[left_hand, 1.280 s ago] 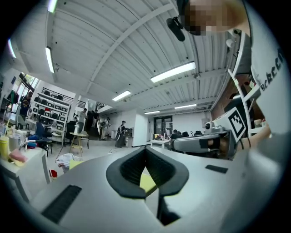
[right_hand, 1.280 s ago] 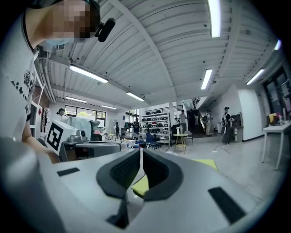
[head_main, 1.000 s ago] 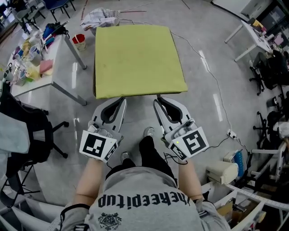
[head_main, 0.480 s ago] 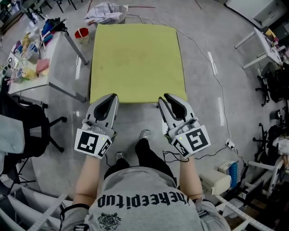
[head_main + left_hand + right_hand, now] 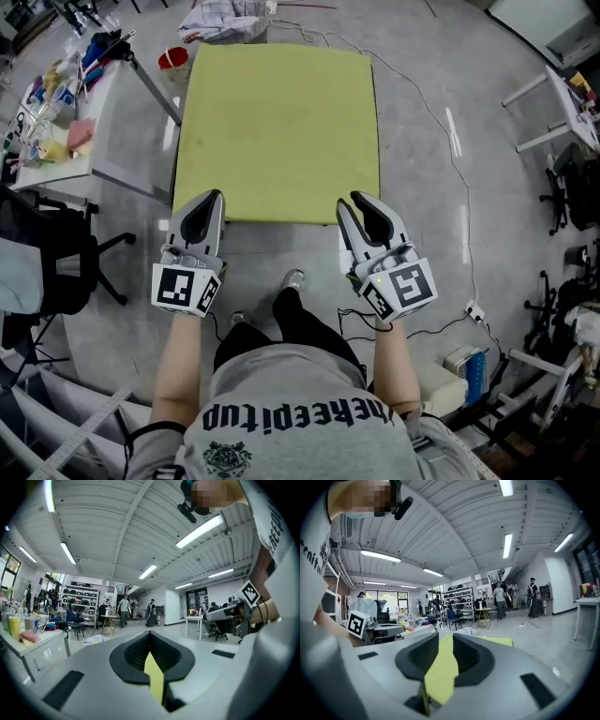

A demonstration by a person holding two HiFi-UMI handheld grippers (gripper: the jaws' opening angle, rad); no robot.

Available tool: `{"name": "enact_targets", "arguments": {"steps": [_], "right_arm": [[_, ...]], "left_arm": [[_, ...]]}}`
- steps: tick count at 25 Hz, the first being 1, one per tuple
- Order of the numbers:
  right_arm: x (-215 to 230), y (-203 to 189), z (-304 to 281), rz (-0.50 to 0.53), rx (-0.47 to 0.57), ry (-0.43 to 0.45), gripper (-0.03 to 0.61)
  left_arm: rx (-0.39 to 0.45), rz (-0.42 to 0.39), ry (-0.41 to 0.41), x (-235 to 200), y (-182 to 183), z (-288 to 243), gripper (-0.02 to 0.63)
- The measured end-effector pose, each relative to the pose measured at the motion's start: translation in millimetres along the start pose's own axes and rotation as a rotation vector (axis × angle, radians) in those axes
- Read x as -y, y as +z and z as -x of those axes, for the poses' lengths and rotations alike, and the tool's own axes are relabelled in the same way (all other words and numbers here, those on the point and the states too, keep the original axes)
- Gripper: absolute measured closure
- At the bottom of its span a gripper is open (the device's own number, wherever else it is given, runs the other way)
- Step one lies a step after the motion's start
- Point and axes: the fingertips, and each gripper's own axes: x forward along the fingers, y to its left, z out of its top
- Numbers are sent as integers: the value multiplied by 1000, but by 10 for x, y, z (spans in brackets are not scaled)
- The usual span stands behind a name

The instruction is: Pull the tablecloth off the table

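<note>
Step in hand: grip on the near edge, pull not really begun. The yellow-green tablecloth (image 5: 277,131) lies flat and fully spread over its table, just beside the cluttered side table (image 5: 112,131), on the person's right of it. No bare top shows under the cloth.

Left gripper (image 5: 201,208) sits at the near corner closest to the side table. Its fingers are pressed together w/ only a thin sliver of cloth (image 5: 154,677) pinched btwn them, so that corner looks held.

Right gripper (image 5: 364,208) is at the near corner farthest from the side table. Its fingers are partway apart and opening; a flap of cloth (image 5: 440,672) lies in the gap, but the pads don't look to press on it. Judged: no real hold there.

Next, prob.: right needs to close on the hem again, then both draw back toward the person evenly. W/ one corner only, the cloth would likely skew toward the side table and bunch.
</note>
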Motion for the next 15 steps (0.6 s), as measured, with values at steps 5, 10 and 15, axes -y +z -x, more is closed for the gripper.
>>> {"name": "enact_targets", "arguments": {"steps": [5, 10, 15], "right_arm": [[287, -171, 36, -10, -23, -1, 474], [521, -372, 32, -55, -38, -38, 466], [657, -599, 12, -81, -73, -84, 448]], "left_arm": [[-35, 7, 57, 35, -162, -122, 602], [-81, 26, 93, -31, -330, -193, 602], [-136, 29, 136, -194, -571, -219, 601]]}}
